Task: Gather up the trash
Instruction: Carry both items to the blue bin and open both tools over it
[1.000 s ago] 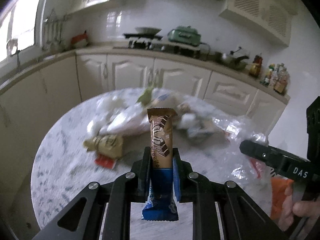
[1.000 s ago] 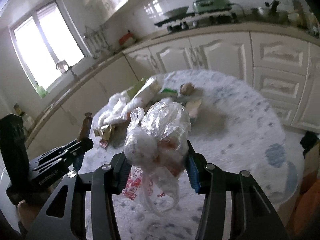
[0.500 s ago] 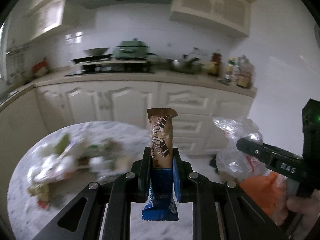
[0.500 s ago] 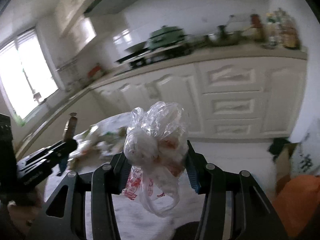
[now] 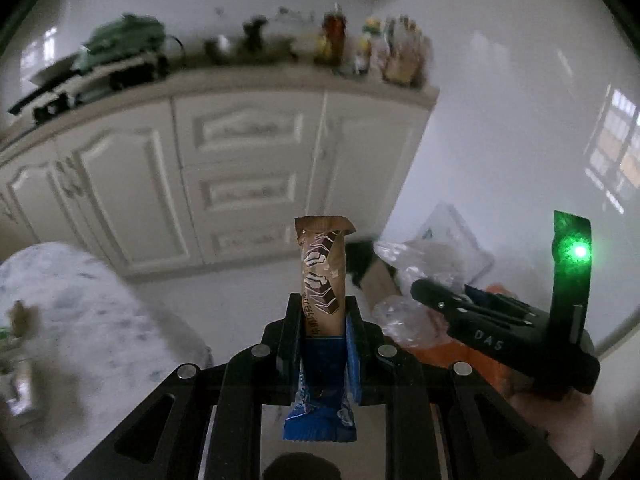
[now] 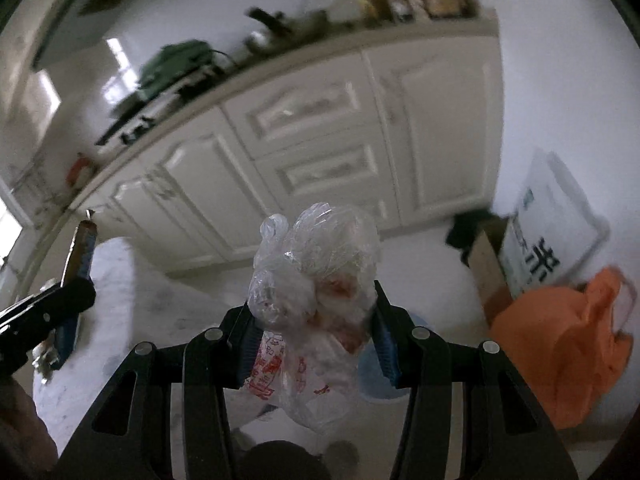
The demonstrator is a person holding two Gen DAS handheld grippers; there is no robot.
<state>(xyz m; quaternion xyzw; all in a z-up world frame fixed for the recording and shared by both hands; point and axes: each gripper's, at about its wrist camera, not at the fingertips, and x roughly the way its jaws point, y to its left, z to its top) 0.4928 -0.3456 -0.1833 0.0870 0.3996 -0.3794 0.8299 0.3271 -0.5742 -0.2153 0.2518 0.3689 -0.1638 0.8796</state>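
Evidently both pieces of trash are held for dropping into the orange bag (image 6: 560, 352) on the floor: the left gripper (image 5: 322, 332) pinches a snack wrapper (image 5: 322, 276) upright, the right gripper (image 6: 312, 320) clamps a crumpled plastic bag (image 6: 316, 264), both short of the orange bag.

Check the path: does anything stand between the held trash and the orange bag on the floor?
Nothing visible does. The left gripper grips the snack wrapper, the right gripper the crumpled plastic bag. Bare floor lies before the orange bag; the cardboard box stands beside it.
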